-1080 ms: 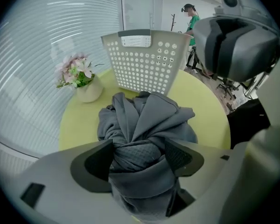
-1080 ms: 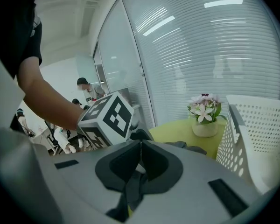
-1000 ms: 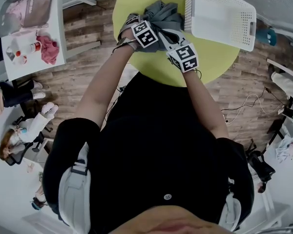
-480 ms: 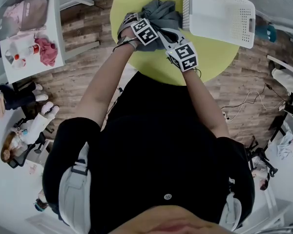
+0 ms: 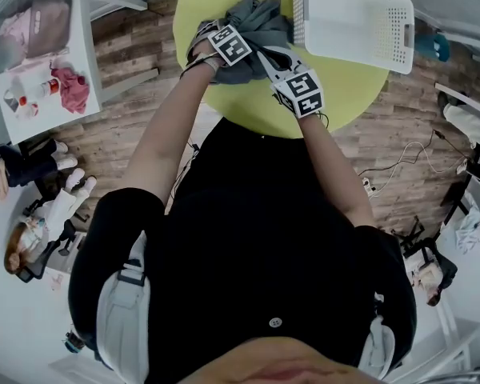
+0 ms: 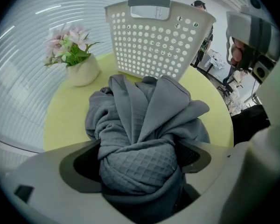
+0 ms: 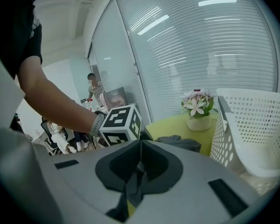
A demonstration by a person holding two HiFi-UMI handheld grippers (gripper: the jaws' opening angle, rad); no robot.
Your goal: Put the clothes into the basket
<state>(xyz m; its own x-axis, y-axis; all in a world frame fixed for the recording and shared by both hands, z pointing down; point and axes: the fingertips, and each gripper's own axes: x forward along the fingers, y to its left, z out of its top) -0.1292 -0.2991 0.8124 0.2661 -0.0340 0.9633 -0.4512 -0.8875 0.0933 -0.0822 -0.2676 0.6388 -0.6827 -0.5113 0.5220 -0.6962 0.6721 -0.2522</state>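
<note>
My left gripper [image 6: 140, 160] has its jaws wide apart; they have just been opening, and the knotted end of the one grey waffle-knit garment [image 6: 147, 115] sits between them, unclamped. My right gripper [image 7: 139, 155] is closed on a strip of the same garment. The garment lies on the round yellow table [image 6: 60, 125], just in front of the one white perforated basket [image 6: 158, 41] (upright, handle on top). One flower pot [image 6: 83, 70] stands to the left with bare table around it. The basket has not shifted since a second ago.
</note>
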